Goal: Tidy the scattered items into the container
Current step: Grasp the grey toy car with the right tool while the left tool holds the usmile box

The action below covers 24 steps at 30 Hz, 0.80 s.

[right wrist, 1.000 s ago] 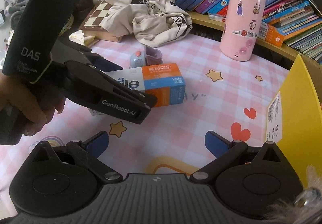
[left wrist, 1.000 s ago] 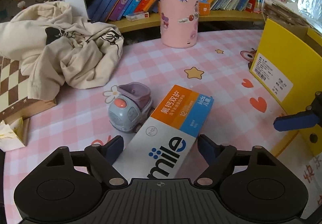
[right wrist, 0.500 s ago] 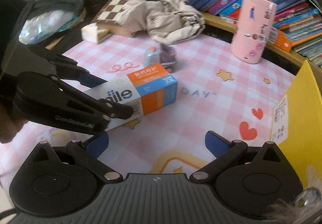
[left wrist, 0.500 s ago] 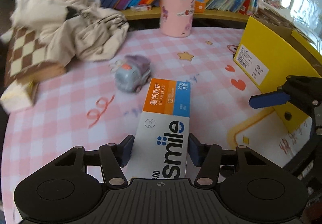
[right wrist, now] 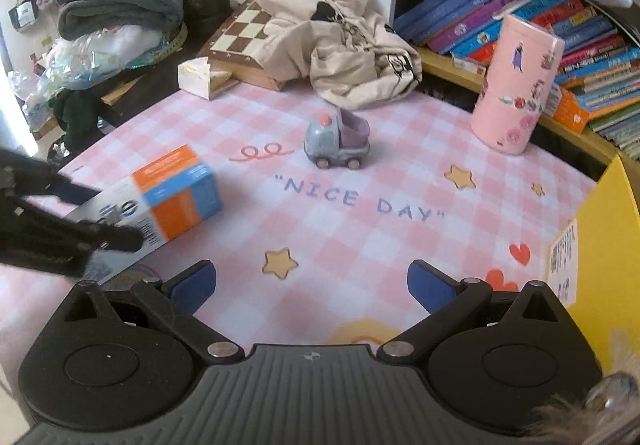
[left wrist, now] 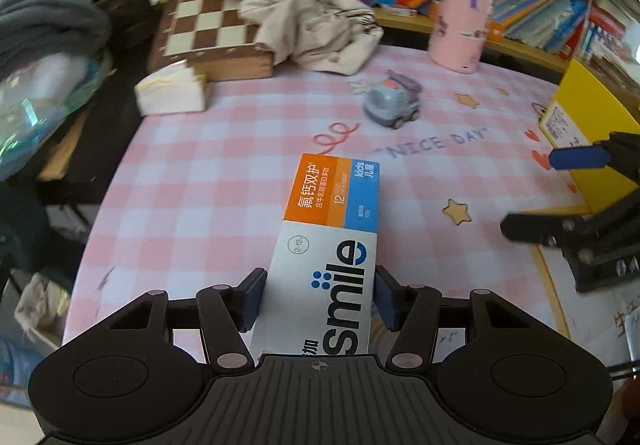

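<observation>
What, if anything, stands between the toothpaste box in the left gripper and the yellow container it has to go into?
Mostly bare pink checked tablecloth lies between the white, orange and blue toothpaste box and the yellow container. The open right gripper hovers beside the container, so it may crowd the approach. The grey toy truck sits farther back, off that line.

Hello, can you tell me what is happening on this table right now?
A person holds two grippers over a pink checked table. The left gripper is shut on a toothpaste box. The right gripper is open and holds nothing. A toy truck stands on the table, and the yellow container waits at the right edge.
</observation>
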Each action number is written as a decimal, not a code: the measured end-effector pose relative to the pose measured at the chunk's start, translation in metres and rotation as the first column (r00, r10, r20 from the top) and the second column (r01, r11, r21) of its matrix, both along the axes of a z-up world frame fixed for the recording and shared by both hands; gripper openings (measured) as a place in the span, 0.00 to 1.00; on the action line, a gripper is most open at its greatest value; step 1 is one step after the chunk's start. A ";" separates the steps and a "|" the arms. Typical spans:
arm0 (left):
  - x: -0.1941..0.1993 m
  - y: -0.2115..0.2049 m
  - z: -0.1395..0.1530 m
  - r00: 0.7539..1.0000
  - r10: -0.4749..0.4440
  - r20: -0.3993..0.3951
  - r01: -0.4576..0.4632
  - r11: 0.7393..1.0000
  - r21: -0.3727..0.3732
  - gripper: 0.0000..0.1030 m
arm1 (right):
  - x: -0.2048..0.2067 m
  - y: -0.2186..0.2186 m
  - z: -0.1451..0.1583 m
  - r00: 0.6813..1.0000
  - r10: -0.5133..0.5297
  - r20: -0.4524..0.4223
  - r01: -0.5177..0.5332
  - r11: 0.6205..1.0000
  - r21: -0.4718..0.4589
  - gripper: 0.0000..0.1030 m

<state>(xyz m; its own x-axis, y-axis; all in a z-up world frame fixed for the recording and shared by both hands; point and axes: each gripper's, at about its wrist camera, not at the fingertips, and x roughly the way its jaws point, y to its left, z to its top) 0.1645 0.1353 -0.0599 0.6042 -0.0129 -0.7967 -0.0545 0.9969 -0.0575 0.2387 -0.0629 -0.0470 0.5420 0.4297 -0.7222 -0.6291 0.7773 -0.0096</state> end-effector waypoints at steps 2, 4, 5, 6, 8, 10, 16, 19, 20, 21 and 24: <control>-0.004 0.002 0.001 1.000 0.015 -0.002 -0.015 1.000 -0.001 0.54 | 0.004 0.006 0.001 1.000 -0.002 0.012 0.002 1.000 0.001 1.00; -0.006 -0.001 0.001 1.000 0.022 -0.006 -0.022 1.000 0.007 0.54 | 0.010 0.012 0.001 1.000 -0.009 0.022 0.009 1.000 0.006 1.00; -0.006 -0.003 0.001 1.000 0.026 -0.006 -0.026 1.000 0.016 0.56 | 0.013 0.015 0.001 0.999 -0.015 0.028 0.015 1.000 0.009 1.00; -0.005 -0.004 0.001 0.999 0.033 -0.005 -0.033 0.999 0.022 0.57 | 0.015 0.018 0.001 0.999 -0.020 0.034 0.020 1.000 0.011 1.00; -0.005 -0.004 -0.001 0.999 0.041 -0.002 -0.040 0.999 0.028 0.57 | 0.021 0.025 0.001 0.998 -0.036 0.048 0.035 0.999 0.018 1.00; -0.004 -0.004 -0.004 0.999 0.046 -0.006 -0.046 0.999 0.025 0.58 | 0.029 0.031 0.001 0.997 -0.055 0.053 0.053 0.998 0.026 0.99; 0.001 -0.004 -0.011 0.997 0.069 -0.015 -0.069 0.997 0.021 0.60 | 0.049 0.055 -0.003 0.995 -0.059 0.076 0.057 0.998 0.032 0.98; 0.002 -0.002 -0.012 0.997 0.077 -0.011 -0.077 0.997 0.013 0.61 | 0.058 0.065 -0.006 0.994 -0.054 0.090 0.052 0.998 0.024 0.98; 0.002 -0.001 -0.012 0.997 0.080 -0.010 -0.080 0.997 0.007 0.61 | 0.063 0.068 -0.008 0.995 -0.060 0.086 0.058 0.998 0.022 0.98; 0.002 -0.001 -0.013 0.997 0.082 -0.008 -0.082 0.997 0.003 0.61 | 0.067 0.070 -0.010 0.995 -0.067 0.079 0.065 0.998 0.023 0.98; 0.004 -0.002 -0.013 0.997 0.081 -0.006 -0.081 0.997 0.005 0.61 | 0.079 0.076 -0.014 0.994 -0.091 0.066 0.089 0.995 0.033 0.98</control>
